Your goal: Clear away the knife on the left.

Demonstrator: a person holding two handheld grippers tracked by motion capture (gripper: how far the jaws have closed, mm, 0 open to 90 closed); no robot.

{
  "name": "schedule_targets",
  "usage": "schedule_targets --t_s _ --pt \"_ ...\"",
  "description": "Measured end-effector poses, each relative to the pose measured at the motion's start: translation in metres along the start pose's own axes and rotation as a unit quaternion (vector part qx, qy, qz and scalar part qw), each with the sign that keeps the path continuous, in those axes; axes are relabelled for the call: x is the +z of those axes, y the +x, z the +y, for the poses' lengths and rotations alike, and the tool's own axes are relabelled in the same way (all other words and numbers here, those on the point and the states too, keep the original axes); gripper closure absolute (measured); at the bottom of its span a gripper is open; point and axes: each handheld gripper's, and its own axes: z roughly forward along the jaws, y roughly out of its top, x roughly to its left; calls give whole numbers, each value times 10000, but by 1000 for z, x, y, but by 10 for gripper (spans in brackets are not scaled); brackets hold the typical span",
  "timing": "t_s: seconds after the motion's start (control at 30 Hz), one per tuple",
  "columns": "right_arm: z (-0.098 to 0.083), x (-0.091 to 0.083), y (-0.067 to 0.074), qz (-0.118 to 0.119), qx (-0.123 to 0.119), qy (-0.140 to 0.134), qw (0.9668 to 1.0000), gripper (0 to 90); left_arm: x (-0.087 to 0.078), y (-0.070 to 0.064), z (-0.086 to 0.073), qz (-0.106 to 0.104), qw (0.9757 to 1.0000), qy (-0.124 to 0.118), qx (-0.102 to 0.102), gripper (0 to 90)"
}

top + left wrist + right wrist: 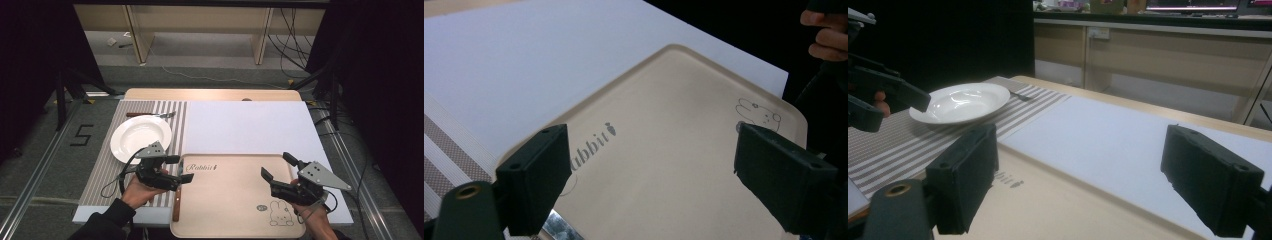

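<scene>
**Both grippers empty over tray**

Tray (230, 200) lies nearest, bare; left gripper (175, 170) and right gripper (276, 166) hover over it, jaws wide, holding nothing; plate (140, 137) sits on mat (102, 170), apparently untouched; no loading seems begun.

Right gripper (1078, 185): jaws spread apart, empty.
Beige tray (1048, 210) below; white plate (960, 102) on striped mat (903, 145) beyond.

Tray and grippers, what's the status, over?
Left gripper open at tray left edge. Right gripper open over tray right side. Tray bare; plate on striped mat.
</scene>
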Motion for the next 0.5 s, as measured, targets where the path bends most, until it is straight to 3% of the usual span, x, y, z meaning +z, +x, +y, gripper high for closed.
schedule_targets --t_s 0.37,0.5 --pt "0 0 0 4 -4 -5 10000 163 -17 -2 -7 285 9972 -673 149 155" --pt "0 1 0 3 4 -4 10000 163 -21 -5 -9 261 9961 -822 164 155"
